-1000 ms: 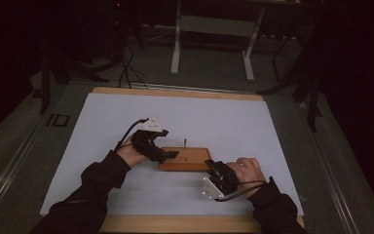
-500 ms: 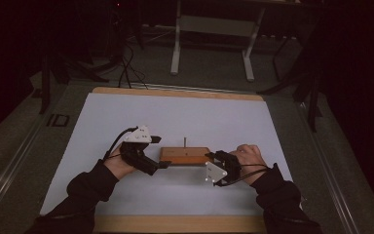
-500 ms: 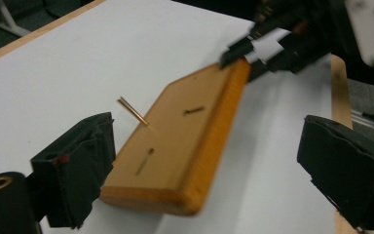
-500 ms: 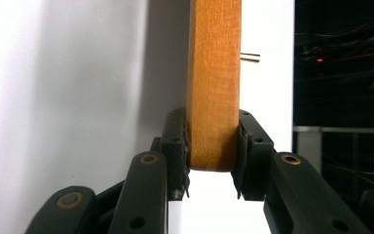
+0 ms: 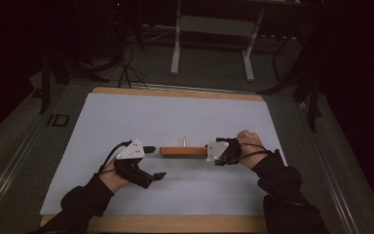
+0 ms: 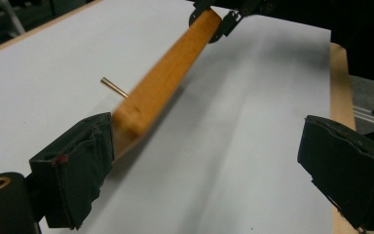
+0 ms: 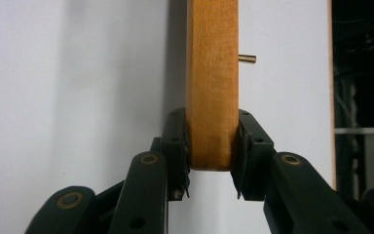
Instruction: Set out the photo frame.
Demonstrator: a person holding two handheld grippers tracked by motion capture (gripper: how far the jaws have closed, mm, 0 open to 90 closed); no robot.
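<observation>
We are now carrying the wooden block (image 5: 183, 151) on its edge mid-table, where a second ago it lay flat; our right gripper (image 5: 209, 151) is clamping its right end, while our left gripper (image 5: 156, 161), jaws wide, has backed to the left end, one pad (image 6: 78, 165) touching.

Between the left gripper (image 6: 214, 165) pads lies bare white table (image 5: 175, 117); the wooden block (image 5: 182, 151) touches one pad, its brass pin (image 5: 184, 141) standing behind; the right gripper (image 5: 208, 151) clamps the block's far end, closing that side.
</observation>
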